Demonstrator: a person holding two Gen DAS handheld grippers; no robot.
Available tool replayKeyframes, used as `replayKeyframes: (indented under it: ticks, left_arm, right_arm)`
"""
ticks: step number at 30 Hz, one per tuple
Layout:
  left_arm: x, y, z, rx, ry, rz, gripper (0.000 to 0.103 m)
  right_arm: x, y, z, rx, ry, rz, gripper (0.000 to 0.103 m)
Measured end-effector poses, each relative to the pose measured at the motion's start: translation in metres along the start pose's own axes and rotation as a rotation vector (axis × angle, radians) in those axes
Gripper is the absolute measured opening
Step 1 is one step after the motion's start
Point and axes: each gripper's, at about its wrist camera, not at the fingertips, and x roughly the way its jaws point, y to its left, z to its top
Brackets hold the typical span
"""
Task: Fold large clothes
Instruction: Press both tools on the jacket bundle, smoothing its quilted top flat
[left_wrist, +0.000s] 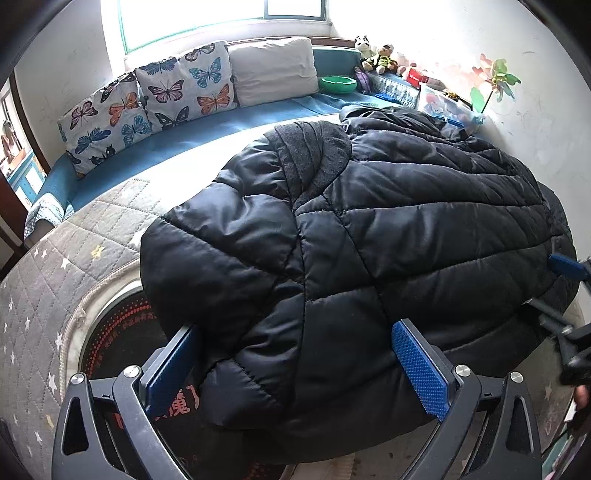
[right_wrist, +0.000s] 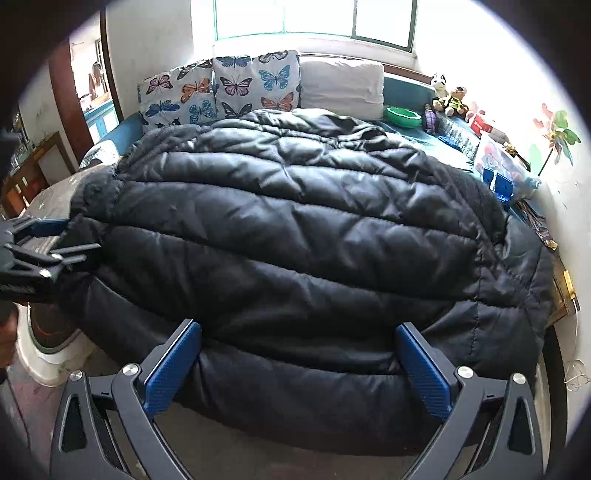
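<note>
Legible text: one red Chinese character, "魔", on the dark round mat (left_wrist: 122, 332). Its ring of smaller characters is unreadable.

I see my left gripper (left_wrist: 295, 369) spread wide, its 2 blue pads (left_wrist: 419, 373) either side of the near edge of the black puffer jacket (left_wrist: 351, 240). The jacket lies on a grey star-print quilt (left_wrist: 55, 277). My right gripper (left_wrist: 565, 295) reaches the jacket's right edge.

Butterfly pillows (left_wrist: 147, 99), green bowl (left_wrist: 337, 84), stuffed toys (left_wrist: 380, 57)
</note>
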Motion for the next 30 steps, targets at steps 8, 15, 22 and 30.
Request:
replayKeyframes:
  ticks: [8, 15, 22, 30]
  left_arm:
    - [0.0, -0.004, 0.0, 0.0, -0.008, 0.006, 0.103]
    - [0.0, -0.005, -0.001, 0.002, -0.005, 0.004, 0.103]
    - [0.0, -0.007, 0.0, 0.016, -0.008, 0.017, 0.103]
    - [0.002, -0.011, -0.001, 0.039, -0.012, 0.046, 0.103]
  right_arm:
    - [-0.007, 0.01, 0.042, -0.048, -0.043, 0.007, 0.103]
    - [0.037, 0.016, 0.083, -0.008, 0.019, 0.019, 0.103]
    - [0.071, 0.013, 0.089, 0.032, 0.104, 0.012, 0.103]
    - [0.075, 0.013, 0.086, 0.03, 0.164, -0.026, 0.103]
